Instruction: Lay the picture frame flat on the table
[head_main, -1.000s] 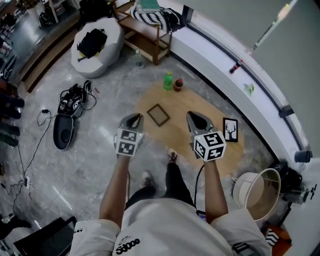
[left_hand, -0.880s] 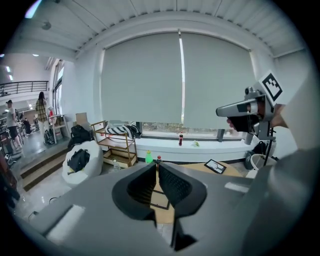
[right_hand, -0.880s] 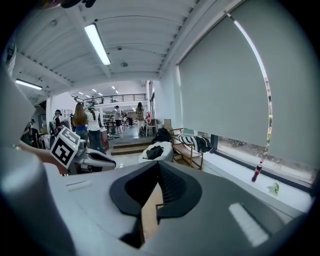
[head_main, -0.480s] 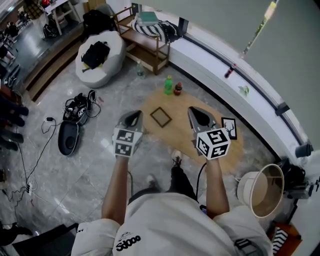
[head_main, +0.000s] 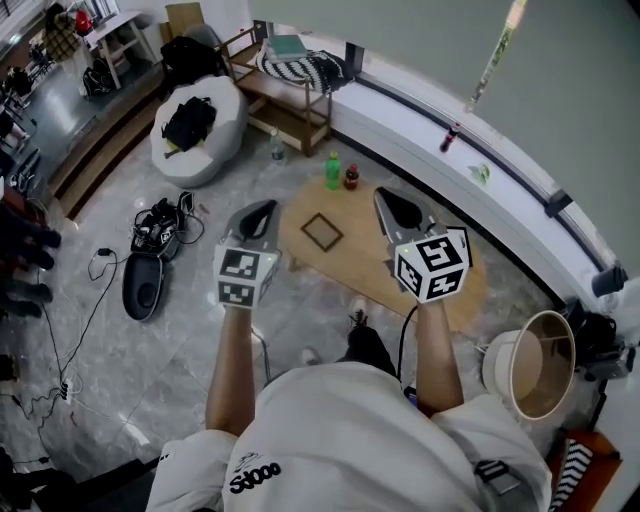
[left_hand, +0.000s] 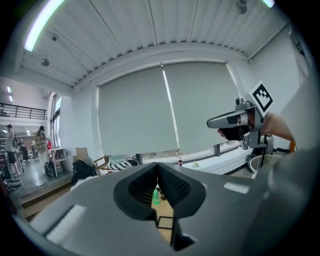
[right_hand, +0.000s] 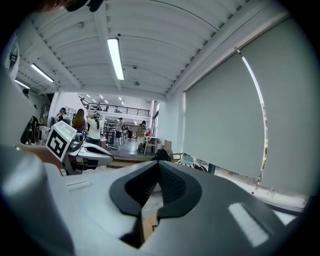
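Left tool (head_main: 262, 209), right tool (head_main: 386, 197): both shut

Tan wood table (head_main: 342, 260). picture frame (head_main: 321, 231): dk brown border, tan centre. green bottle (head_main: 333, 172); dk bottle (head_main: 351, 178) w/ red cap. left gripper (head_main: 262, 208) & right gripper (head_main: 386, 196): grey, b/w square-marker cubes. floor (head_main: 180, 350) grey marble. cushion (head_main: 300, 66) b/w zigzag.

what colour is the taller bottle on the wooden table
The taller bottle is bright green, clearest in the head view.

Dark-edged square picture frame (head_main: 321, 232) flat on the oval wooden table (head_main: 355, 222), near its left end
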